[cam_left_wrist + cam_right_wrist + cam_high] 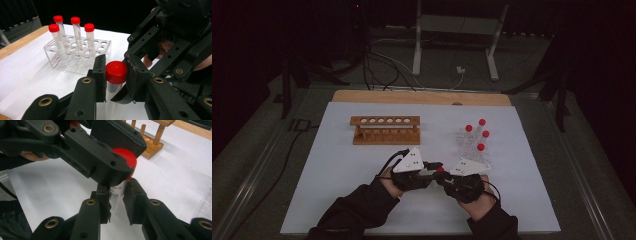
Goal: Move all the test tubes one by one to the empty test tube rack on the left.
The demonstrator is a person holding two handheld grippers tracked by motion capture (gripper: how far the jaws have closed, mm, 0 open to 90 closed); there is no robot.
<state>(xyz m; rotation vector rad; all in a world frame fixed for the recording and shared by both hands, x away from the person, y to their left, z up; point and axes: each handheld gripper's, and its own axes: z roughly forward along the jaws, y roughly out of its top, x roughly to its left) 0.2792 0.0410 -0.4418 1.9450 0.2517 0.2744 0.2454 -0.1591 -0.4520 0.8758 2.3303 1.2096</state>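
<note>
Two hand-held grippers meet near the front middle of a white table [362, 200] in the high view: the left gripper [428, 169] and the right gripper [447, 176] point at each other, with a small red dot between them that is the cap of a tube [440, 169]; the tube's body is hidden there by the black jaws and the grey plates on top. Farther back stand a wooden rack [385, 130] with a row of round holes and, to its right, a clear plastic rack [472, 142], faint and hard to make out, carrying four red-capped tubes. Dark sleeves come in from the bottom edge, and the room beyond the table is too dark to read. In the left gripper view, the left gripper [115, 75] has its jaws pressed on the red cap of the tube [116, 72] from both sides; the clear body below fades against the white surface. The right gripper's black frame crowds the right side, cut off by the edge. Behind stands the clear plastic rack [77, 60] with its four tubes. In the right gripper view, the right gripper [117, 200] is clamped on the clear body of the tube [117, 190], where part of a printed label shows; the left gripper [110, 162] covers most of the red cap above, and the wooden rack [152, 147] is cut off at the top.
</note>
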